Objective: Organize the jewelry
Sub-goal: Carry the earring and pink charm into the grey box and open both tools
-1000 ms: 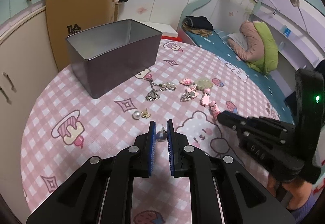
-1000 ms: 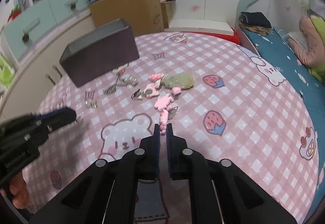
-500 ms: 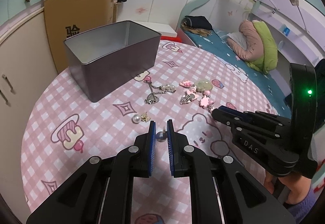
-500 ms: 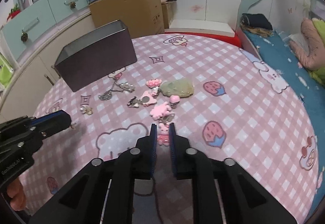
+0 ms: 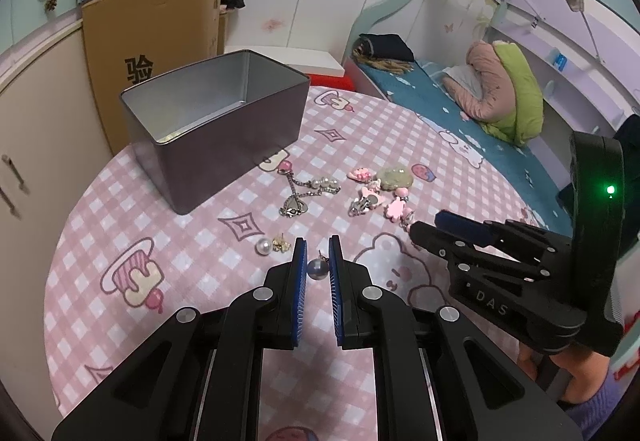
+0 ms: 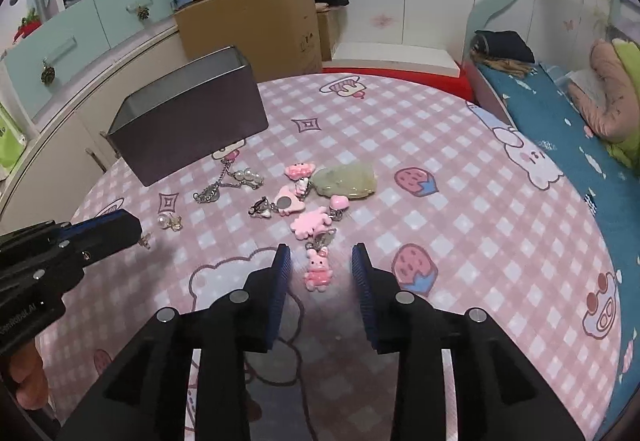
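Note:
My left gripper [image 5: 318,259] is shut on a grey pearl earring [image 5: 317,269] and holds it above the pink checked tablecloth [image 5: 200,241]. An open grey tin box [image 5: 216,129] stands at the back left. My right gripper [image 6: 320,267] is open over a pink bunny charm [image 6: 318,272] lying on the cloth between its fingers. Beyond it lie pink charms [image 6: 310,223], a green jade pendant [image 6: 346,181], a pearl chain [image 6: 228,185] and a white pearl earring [image 6: 168,221]. The left gripper also shows in the right wrist view [image 6: 120,229].
A cardboard box [image 5: 156,41] and cabinets stand behind the round table at the left. A bed with a blue sheet [image 5: 460,97] lies at the right. The right gripper's body [image 5: 520,265] fills the right side of the left wrist view.
My right gripper has opened wide and the pink bunny charm now lies between its fingers. My left gripper has risen a little, still holding the grey pearl earring.

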`<state>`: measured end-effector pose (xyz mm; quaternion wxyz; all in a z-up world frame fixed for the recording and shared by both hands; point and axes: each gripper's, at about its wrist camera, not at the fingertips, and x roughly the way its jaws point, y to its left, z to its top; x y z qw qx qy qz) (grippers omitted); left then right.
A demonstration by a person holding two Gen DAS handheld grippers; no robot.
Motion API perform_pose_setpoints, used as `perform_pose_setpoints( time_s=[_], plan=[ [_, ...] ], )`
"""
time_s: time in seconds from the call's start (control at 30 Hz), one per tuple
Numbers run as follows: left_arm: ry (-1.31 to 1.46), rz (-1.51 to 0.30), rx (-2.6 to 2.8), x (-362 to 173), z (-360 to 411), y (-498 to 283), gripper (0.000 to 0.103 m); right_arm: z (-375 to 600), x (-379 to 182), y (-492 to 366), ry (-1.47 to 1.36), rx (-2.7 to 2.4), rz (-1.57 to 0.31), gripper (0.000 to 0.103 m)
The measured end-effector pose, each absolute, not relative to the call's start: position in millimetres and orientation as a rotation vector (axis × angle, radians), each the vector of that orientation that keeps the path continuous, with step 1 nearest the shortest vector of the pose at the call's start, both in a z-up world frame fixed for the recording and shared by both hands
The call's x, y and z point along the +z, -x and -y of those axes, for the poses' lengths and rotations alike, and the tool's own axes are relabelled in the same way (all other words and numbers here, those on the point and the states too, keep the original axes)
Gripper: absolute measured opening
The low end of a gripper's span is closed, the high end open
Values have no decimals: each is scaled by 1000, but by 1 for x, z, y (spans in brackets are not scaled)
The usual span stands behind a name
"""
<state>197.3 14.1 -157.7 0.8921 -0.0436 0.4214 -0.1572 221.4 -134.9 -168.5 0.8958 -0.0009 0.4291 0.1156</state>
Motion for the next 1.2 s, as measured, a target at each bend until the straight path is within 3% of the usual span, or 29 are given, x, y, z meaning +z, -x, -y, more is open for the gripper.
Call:
perform_pose_setpoints(
  time_s=[0.1, 0.27, 0.53, 0.93, 1.2],
  plan=[
    [93, -877, -325, -158, -15, -197, 12, 131, -172, -224, 9, 236, -902, 31],
    [97, -878, -325, -159, -16, -198, 12, 127, -178, -223, 69, 202, -896, 15],
    [97, -849, -352, -145, -13, -201, 12, 132, -164, -216, 19, 236, -873, 15],
    [101, -681, -357, -65, -39, -235, 12, 116, -73, -240, -47, 351, -706, 15],
    [192, -811, -327, -80, -74, -301, 12, 68, -64, -297, -47, 430, -729, 15]
  ],
)
